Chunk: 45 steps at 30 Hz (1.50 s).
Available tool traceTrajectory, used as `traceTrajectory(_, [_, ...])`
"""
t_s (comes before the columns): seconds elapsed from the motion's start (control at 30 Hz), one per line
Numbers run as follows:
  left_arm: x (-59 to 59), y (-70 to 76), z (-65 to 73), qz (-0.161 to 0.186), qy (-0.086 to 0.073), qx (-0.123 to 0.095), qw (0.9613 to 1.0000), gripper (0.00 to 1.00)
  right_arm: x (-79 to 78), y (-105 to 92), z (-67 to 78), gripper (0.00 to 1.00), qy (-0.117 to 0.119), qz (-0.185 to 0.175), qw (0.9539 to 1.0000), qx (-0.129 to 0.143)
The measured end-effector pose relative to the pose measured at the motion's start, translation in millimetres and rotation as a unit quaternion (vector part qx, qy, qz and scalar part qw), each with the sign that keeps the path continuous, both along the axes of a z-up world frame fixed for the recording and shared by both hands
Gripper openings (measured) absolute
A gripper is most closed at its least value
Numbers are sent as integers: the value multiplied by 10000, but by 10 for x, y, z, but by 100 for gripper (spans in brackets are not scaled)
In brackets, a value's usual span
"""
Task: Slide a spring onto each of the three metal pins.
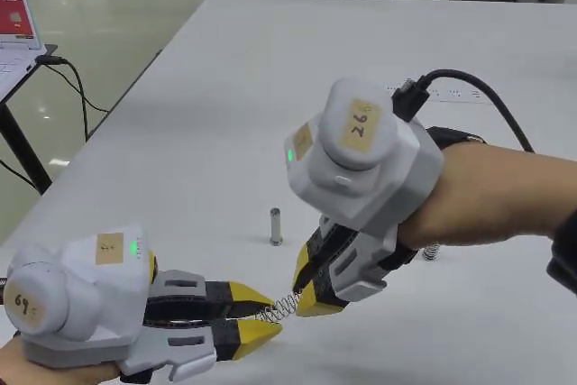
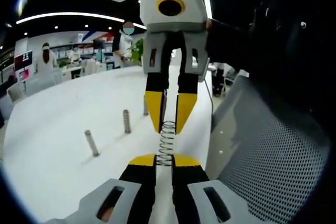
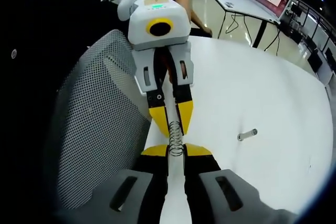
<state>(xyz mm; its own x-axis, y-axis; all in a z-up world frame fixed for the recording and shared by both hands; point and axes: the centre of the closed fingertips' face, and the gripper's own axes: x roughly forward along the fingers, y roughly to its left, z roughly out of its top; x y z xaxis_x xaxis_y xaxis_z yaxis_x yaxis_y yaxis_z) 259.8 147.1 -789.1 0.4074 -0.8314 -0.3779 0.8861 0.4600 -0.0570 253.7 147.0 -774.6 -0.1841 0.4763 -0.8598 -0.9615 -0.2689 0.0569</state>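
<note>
Item: one thin silver coil spring (image 2: pixel 167 142), held in the air near the person's edge of the white tabletop (image 1: pixel 270 87) and gripped at both ends. Left gripper (image 2: pixel 164 160): black jaws with yellow tips, almost together, pinching the spring's near end. Right gripper (image 3: pixel 176 150): yellow tips likewise narrowed to about the coil's width on the opposite end, facing the left gripper head-on. Judged purpose of the double hold: either to pass the coil across or to straighten it and fix its axis, since a soft coil held by one end would likely droop and miss a narrow pin top. Three short grey metal pins (image 2: pixel 126 121): upright in a row on the tabletop, apparently bare, well apart from the held spring, so the task appears to be at its start. One small coil (image 1: pixel 431 252), probably a spare spring: lies on the tabletop just beside the person's right forearm, handy for a later pin. Grey mesh chair back (image 2: pixel 273 145): beside the table edge.
</note>
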Motion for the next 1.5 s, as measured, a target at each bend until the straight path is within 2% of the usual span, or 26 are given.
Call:
traceTrajectory(0.3, [2,-7,18,-5,-24,-26,10000,3,-33,124,136,7,-117,60,9997,190])
traceTrajectory(0.63, [5,-36,43,-15,-43,-71,10000,3,-72,243,198,7,-229,156,9992,292])
traceTrajectory(0.9, [27,-18,43,19,-76,-81,9999,2,-40,246,195,8,-159,62,9996,236])
traceTrajectory(1.03, [35,-14,43,27,-70,-83,9999,2,-38,221,152,13,-130,43,9998,128])
traceTrajectory(1.5, [66,-42,76,-55,-116,-49,9999,2,-45,193,2,11,-127,134,9997,-170])
